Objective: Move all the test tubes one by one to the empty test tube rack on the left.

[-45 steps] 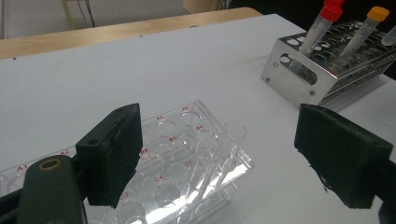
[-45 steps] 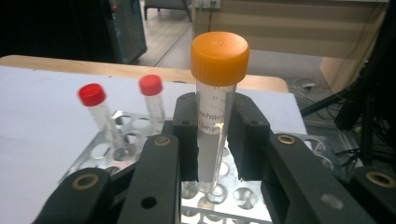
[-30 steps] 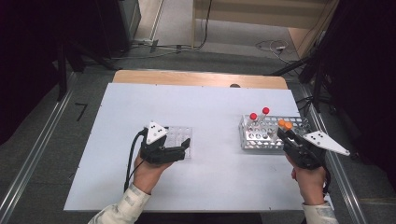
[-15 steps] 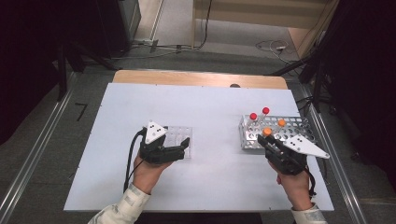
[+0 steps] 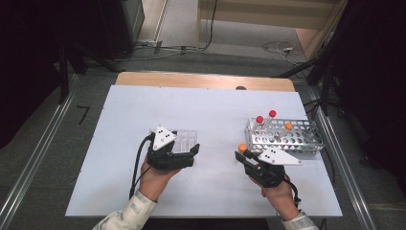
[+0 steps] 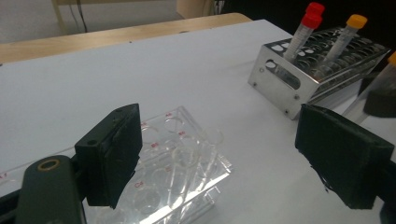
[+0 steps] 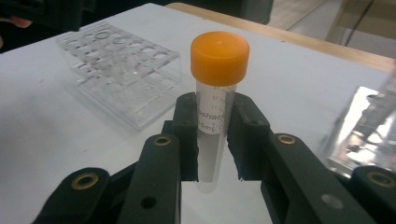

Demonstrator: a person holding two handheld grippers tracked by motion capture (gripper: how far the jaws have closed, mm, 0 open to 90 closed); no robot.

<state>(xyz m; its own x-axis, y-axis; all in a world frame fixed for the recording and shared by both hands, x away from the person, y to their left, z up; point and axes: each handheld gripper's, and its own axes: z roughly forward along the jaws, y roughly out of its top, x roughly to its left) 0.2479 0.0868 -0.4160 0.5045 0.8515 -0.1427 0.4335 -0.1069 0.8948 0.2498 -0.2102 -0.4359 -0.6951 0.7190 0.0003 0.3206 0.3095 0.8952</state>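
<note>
our right gripper [image 7: 212, 135] has come away from the metal rack [image 5: 287, 139] with a tube [image 7: 215, 88] pinched upright between its jaws. the clear tray [image 7: 122, 67] lies ahead of it, to its left. our left gripper [image 6: 219, 154] hangs spread wide over that tray. we should keep the tube straight, line it over a hole, and lower slowly.

Orange-capped tube [image 7: 215, 100] upright, clamped btw pads
</note>
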